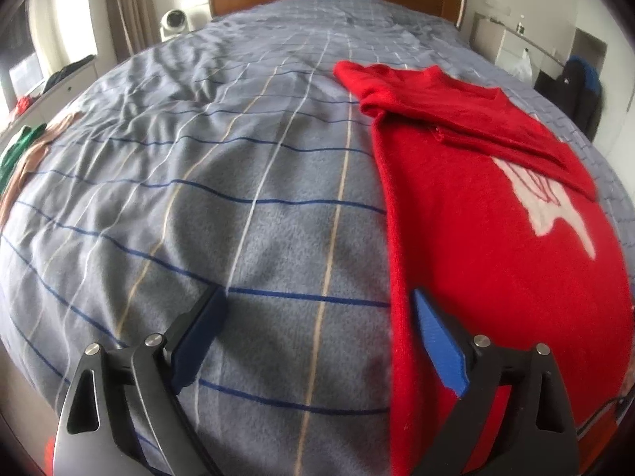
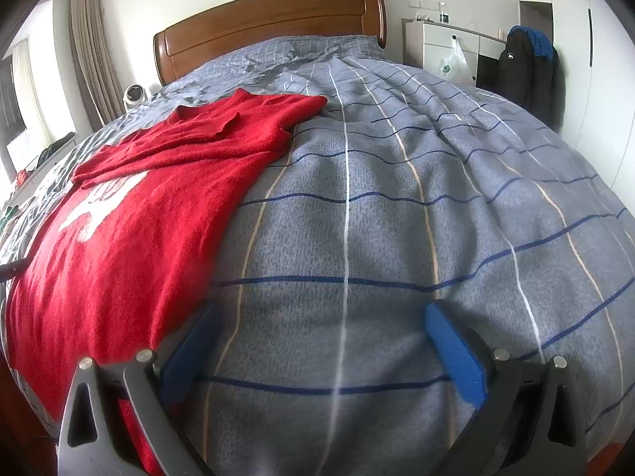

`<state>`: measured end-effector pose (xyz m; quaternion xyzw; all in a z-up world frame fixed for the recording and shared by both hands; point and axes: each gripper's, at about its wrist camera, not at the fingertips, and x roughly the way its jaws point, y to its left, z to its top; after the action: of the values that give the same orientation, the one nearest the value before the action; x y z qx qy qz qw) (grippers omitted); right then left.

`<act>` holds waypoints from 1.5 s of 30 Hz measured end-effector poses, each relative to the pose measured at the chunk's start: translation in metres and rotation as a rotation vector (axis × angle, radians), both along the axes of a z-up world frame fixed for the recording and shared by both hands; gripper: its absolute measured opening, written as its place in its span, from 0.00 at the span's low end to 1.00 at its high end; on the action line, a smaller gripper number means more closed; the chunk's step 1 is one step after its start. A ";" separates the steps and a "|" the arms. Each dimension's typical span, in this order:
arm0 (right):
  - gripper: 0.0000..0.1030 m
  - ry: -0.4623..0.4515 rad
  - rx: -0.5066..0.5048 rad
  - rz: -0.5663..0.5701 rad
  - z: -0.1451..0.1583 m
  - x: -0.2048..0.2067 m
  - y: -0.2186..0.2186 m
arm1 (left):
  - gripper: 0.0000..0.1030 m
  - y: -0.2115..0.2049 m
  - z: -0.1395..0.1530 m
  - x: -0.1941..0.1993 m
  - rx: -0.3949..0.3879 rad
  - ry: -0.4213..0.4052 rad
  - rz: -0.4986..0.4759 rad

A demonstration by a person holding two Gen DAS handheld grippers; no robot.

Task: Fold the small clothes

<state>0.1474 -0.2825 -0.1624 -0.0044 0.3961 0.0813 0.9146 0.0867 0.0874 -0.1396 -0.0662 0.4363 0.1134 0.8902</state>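
Observation:
A red knit sweater (image 1: pixel 496 206) with a white motif lies flat on the grey checked bedcover (image 1: pixel 238 198); both of its sleeves are folded across its chest. It also shows in the right wrist view (image 2: pixel 131 214), at the left. My left gripper (image 1: pixel 317 305) is open and empty, low over the bedcover at the sweater's left edge; its right finger (image 1: pixel 436 341) is over the red cloth. My right gripper (image 2: pixel 321 317) is open and empty, over bare bedcover (image 2: pixel 397 218) just right of the sweater's right edge.
A wooden headboard (image 2: pixel 270 23) stands at the far end. Green and tan clothes (image 1: pixel 20 150) lie at the bed's left edge. A white fan (image 1: pixel 172 22) sits left of the headboard. A white cabinet with a plastic bag (image 2: pixel 454 63) and a dark backpack (image 2: pixel 524 67) stand right.

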 end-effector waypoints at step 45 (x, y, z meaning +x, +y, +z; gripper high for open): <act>0.99 -0.006 -0.004 -0.001 -0.001 -0.002 0.001 | 0.94 0.001 0.000 0.000 0.024 -0.002 0.004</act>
<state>0.1457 -0.2820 -0.1633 -0.0062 0.3937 0.0801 0.9157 0.0864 0.0879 -0.1396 -0.0564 0.4337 0.1204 0.8912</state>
